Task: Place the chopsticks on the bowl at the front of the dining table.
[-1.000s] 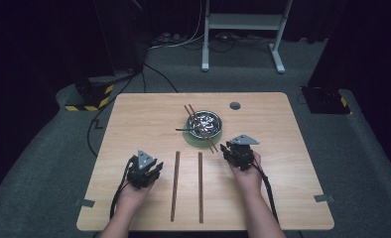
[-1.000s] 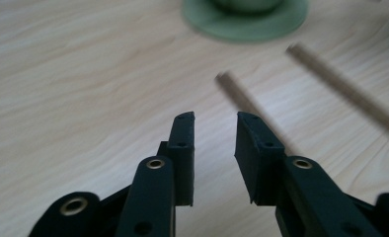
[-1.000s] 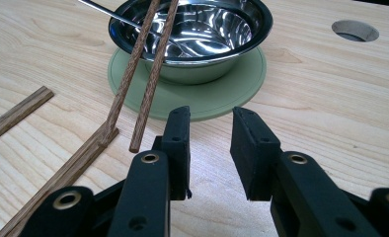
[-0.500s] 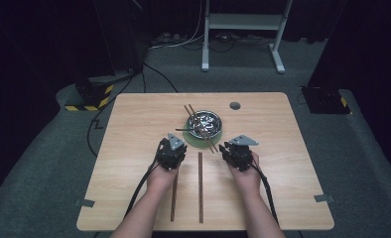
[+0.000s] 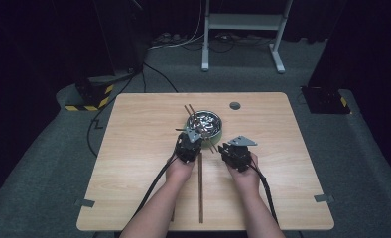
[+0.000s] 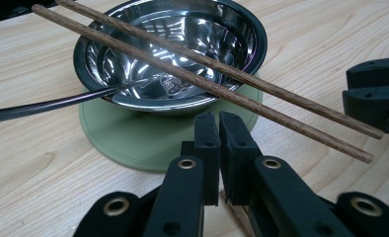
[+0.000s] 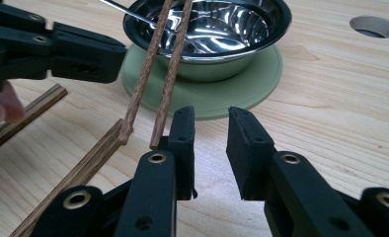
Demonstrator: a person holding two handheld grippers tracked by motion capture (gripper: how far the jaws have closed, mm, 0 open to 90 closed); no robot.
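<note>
Landmark: steel bowl (image 5: pixel 204 122) on a green mat (image 6: pixel 133 138), far-centre of the worktop (image 5: pixel 134 148)
Left gripper (image 5: pixel 188 144): just before the bowl; jaws nearly shut over the end of a wooden strip (image 5: pixel 200 188); whether they pinch it, cannot tell
Chopsticks (image 6: pixel 222 84): laid across the bowl, near ends overhanging between the grippers
Right gripper (image 5: pixel 236 154): right of the bowl's near side; jaws parted, empty
Hole (image 5: pixel 234 105): right of the bowl

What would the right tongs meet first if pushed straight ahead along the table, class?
Probably the green mat under the steel bowl, with the bowl just behind it. The chopsticks lie slightly to one side; depth is uncertain.
</note>
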